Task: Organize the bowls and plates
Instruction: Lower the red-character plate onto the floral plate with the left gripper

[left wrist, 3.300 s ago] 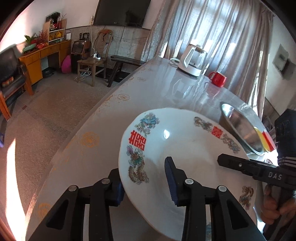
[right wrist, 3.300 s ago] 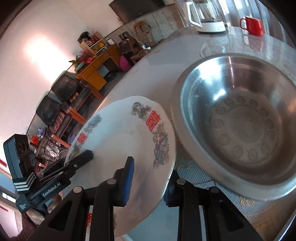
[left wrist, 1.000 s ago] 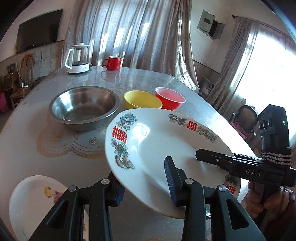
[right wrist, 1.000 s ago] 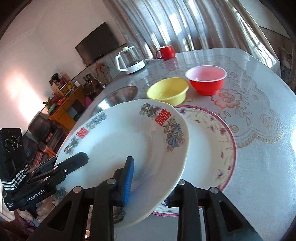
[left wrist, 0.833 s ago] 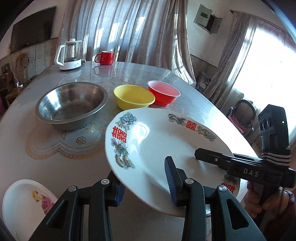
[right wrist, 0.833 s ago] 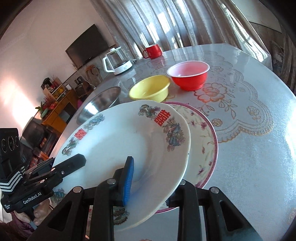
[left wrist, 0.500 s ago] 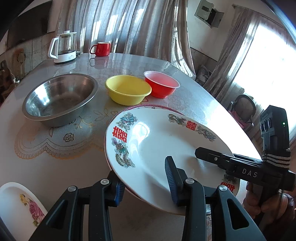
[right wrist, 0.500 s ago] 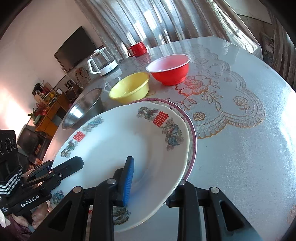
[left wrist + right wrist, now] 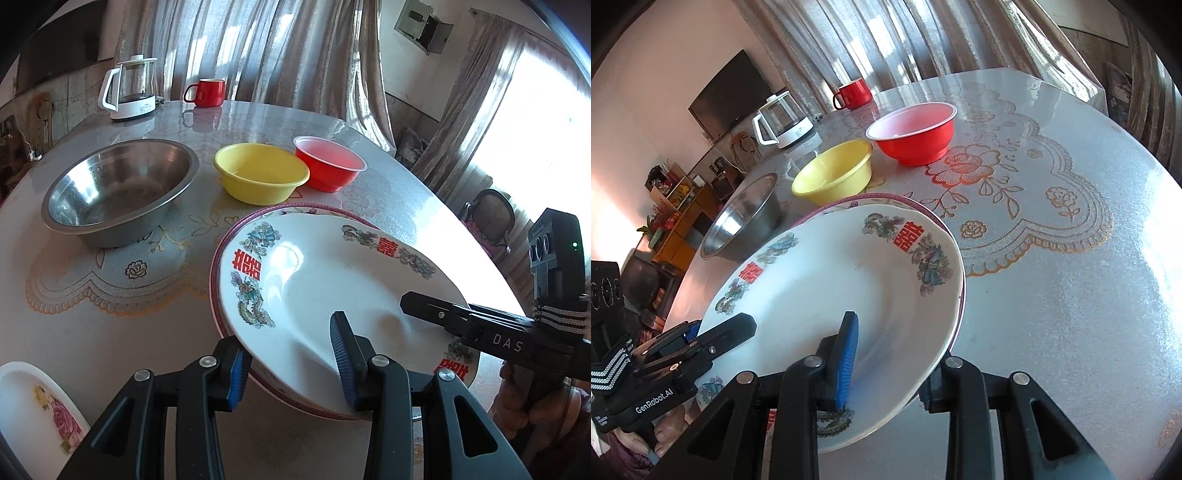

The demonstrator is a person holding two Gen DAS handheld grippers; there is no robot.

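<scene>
Gripping opposite edges of a round, glossy white plate [image 9: 314, 291], the left gripper [image 9: 288, 363] and right gripper [image 9: 886, 363] each pinch its rim between blue ribbed pads, one finger above and one below. The plate, printed with red characters and dragon patterns, sits over a larger plate with a maroon rim [image 9: 871, 197] on the table's lace-patterned cover [image 9: 1052, 258]; whether the two plates touch cannot be told. Its face points up, far edge tilted slightly higher. Beyond stand a shiny steel bowl [image 9: 114, 188], a yellow plastic bowl [image 9: 258, 173] and a red plastic bowl [image 9: 328, 166]. A flowered white plate [image 9: 33, 410] lies nearby.
</scene>
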